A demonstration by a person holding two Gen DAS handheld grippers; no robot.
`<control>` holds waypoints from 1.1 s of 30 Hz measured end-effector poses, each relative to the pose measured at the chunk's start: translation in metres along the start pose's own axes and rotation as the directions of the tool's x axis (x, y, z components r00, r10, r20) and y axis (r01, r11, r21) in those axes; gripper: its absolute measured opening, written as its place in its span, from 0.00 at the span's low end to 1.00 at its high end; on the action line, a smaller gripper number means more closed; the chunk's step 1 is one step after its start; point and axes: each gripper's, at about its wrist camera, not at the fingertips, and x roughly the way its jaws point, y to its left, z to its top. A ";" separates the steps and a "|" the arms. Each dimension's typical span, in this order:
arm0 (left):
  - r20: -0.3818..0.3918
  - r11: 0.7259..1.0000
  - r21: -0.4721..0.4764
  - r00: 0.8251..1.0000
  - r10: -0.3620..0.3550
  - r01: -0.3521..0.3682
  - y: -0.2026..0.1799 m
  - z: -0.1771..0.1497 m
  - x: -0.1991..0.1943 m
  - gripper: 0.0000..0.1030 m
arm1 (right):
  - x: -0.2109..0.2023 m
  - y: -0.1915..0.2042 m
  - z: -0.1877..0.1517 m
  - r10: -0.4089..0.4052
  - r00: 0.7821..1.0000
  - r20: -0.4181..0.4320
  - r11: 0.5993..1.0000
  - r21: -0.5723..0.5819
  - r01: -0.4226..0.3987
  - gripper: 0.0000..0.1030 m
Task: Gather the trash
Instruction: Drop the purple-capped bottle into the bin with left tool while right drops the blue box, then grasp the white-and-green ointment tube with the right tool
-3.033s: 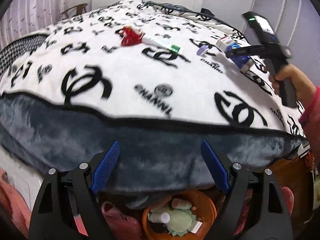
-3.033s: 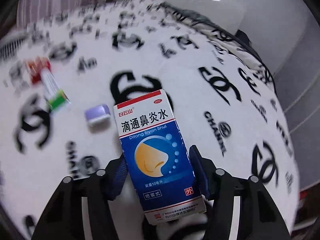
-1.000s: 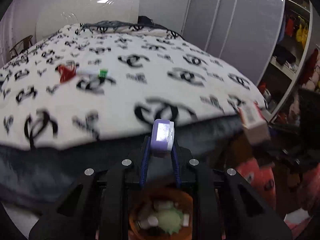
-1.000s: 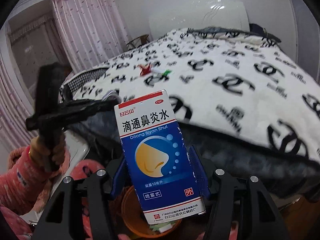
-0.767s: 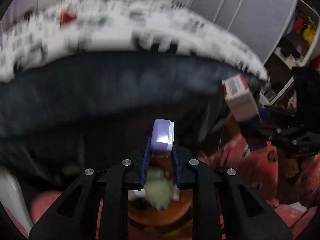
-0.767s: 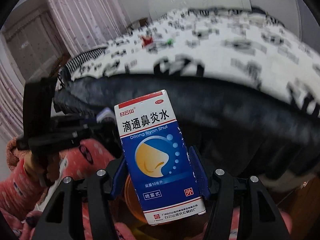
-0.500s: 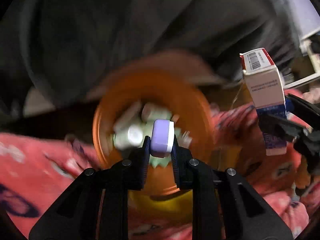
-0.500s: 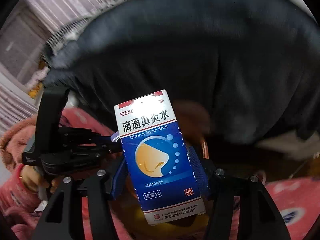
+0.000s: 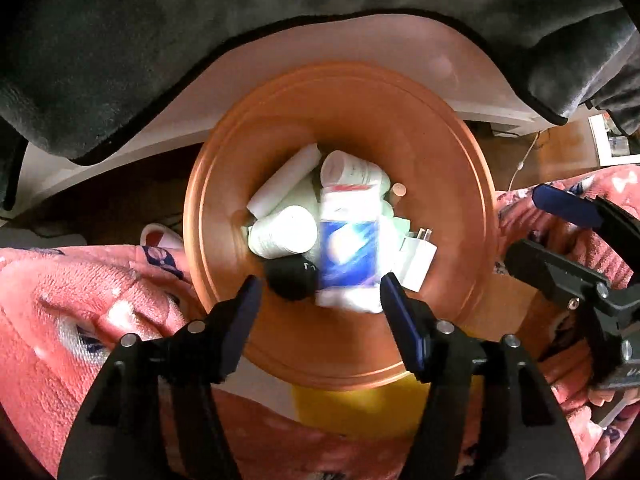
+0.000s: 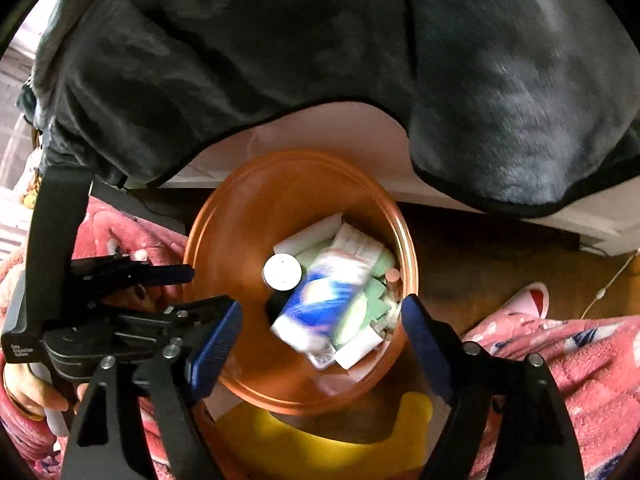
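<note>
Trash sits below both your grippers, inside the orange bin [image 9: 460,184]. Your left gripper [image 9: 320,300] points straight down over it, jaws opening with nothing between the pads. Your right gripper [image 10: 322,326] tilts steeply down over the same bin [image 10: 224,240], jaws also opening and bare. The blue-and-white medicine box [image 9: 348,236] lies blurred among the contents just ahead of your left fingertips; from the right wrist it [image 10: 320,304] shows between your two pads but below them, inside the bin. White bottles [image 9: 284,232], a white charger plug [image 9: 416,256] and a black round object [image 9: 292,278] lie around it. Grey blanket [image 10: 280,60] hangs beyond the bin.
</note>
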 end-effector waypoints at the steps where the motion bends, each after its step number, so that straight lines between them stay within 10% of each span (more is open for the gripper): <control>1: 0.002 1.000 -0.001 1.000 0.001 -0.001 0.000 0.001 0.001 0.59 | 0.000 -0.003 0.000 0.002 1.000 0.003 1.000 0.008 -0.002 0.77; 18: 0.223 0.997 -0.011 0.971 0.083 -0.083 -0.005 -0.009 -0.056 0.59 | -0.060 0.008 0.002 0.008 0.985 0.170 1.000 -0.021 -0.005 0.77; 23: 0.356 0.994 -0.017 0.928 0.107 -0.108 -0.006 -0.017 -0.107 0.65 | -0.109 0.031 0.016 0.087 0.962 0.259 0.991 -0.124 -0.056 0.78; 33: 0.613 0.981 -0.153 0.768 0.186 -0.115 0.031 -0.035 -0.211 0.85 | -0.191 0.114 0.129 0.164 0.877 0.452 0.924 -0.381 0.023 0.89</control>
